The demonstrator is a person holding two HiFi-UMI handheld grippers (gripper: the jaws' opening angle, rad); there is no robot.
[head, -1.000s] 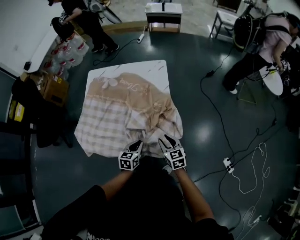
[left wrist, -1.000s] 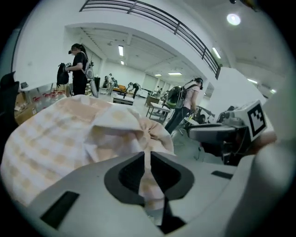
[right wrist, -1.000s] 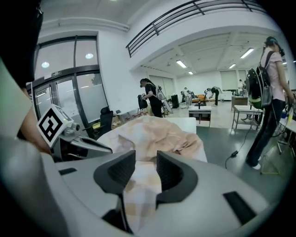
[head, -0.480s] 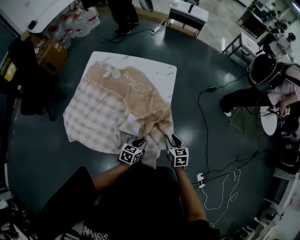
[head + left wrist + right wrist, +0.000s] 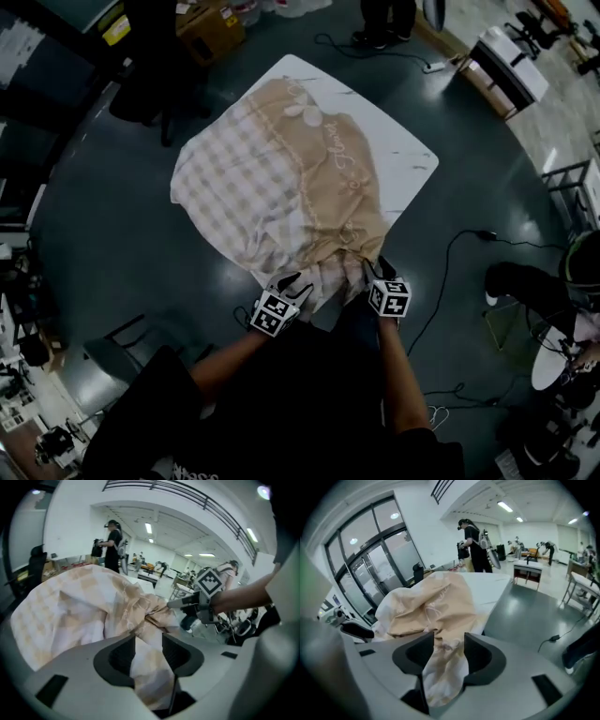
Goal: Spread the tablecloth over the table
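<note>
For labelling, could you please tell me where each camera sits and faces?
Head view: on the person's head, steeply down at beige checked fabric tablecloth on white square table; forearms show.
Left gripper view: on the left hand-held gripper, along just-opened jaws straddling cloth.
Right gripper view: on the right hand-held gripper, likewise over cloth.
All share the tablecloth.

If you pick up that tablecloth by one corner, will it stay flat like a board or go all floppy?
Probably floppy: the tablecloth is bunched into soft folds at the near end and droops over the edge of the table. It is likely light for its size, since it looks thin and wrinkles easily. It might slide when pulled, because the bare tabletop looks smooth.
</note>
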